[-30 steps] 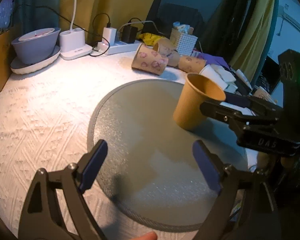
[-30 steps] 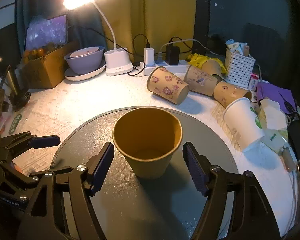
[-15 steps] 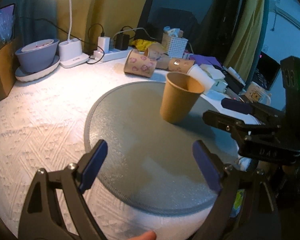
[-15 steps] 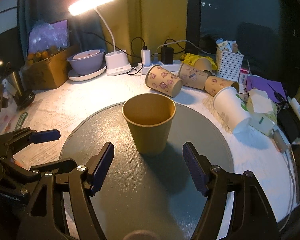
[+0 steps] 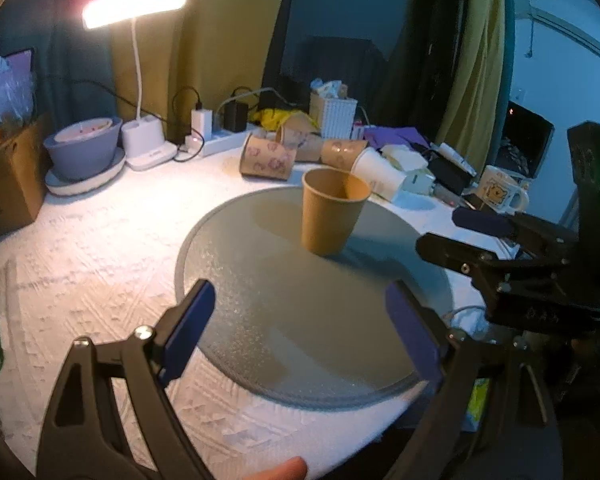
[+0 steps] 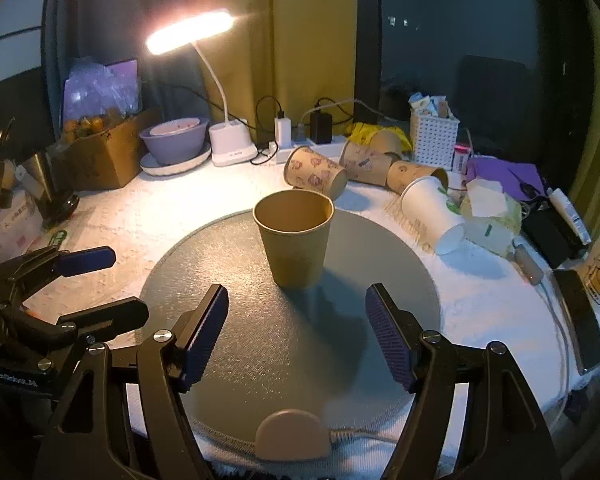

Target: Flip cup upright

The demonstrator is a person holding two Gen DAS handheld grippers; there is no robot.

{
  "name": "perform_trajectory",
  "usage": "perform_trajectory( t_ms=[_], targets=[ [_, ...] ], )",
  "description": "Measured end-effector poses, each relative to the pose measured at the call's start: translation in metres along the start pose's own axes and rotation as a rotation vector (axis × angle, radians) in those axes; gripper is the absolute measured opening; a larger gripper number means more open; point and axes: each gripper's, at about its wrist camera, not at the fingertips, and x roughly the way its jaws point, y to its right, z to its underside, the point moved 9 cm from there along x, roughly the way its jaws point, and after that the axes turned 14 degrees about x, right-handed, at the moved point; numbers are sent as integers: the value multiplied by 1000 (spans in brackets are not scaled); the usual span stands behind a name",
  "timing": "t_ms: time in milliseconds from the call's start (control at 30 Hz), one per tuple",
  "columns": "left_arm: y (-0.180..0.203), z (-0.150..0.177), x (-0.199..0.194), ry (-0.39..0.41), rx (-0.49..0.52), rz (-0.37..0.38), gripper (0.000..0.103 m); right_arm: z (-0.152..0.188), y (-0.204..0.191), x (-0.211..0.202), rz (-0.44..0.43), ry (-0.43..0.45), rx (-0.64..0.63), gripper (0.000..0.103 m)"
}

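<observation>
A plain brown paper cup (image 6: 295,240) stands upright, mouth up, on a round grey mat (image 6: 260,340). It also shows in the left wrist view (image 5: 332,212) on the mat (image 5: 300,320). My right gripper (image 6: 296,328) is open and empty, a short way back from the cup. My left gripper (image 5: 300,328) is open and empty, further back at the mat's near edge. The right gripper shows at the right of the left wrist view (image 5: 480,236), and the left gripper at the left of the right wrist view (image 6: 92,284).
Several paper cups (image 6: 316,172) lie on their sides behind the mat, with a white cup (image 6: 432,212) to the right. A lit desk lamp (image 6: 232,144), power strip, purple bowl (image 6: 176,140), cardboard box, white basket (image 6: 434,136), mug (image 5: 500,192) and clutter line the back and right.
Both grippers have drawn back and up from the cup. The cup, between the right gripper's open fingers a second ago, now stands free on the mat.
</observation>
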Motion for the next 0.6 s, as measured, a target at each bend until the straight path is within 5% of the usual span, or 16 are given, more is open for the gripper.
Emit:
perform_trajectory(
  t_ms=[600],
  targets=[
    [13, -36, -58, 149, 84, -49, 88, -11, -11, -59, 1, 109, -17, 74]
  ],
)
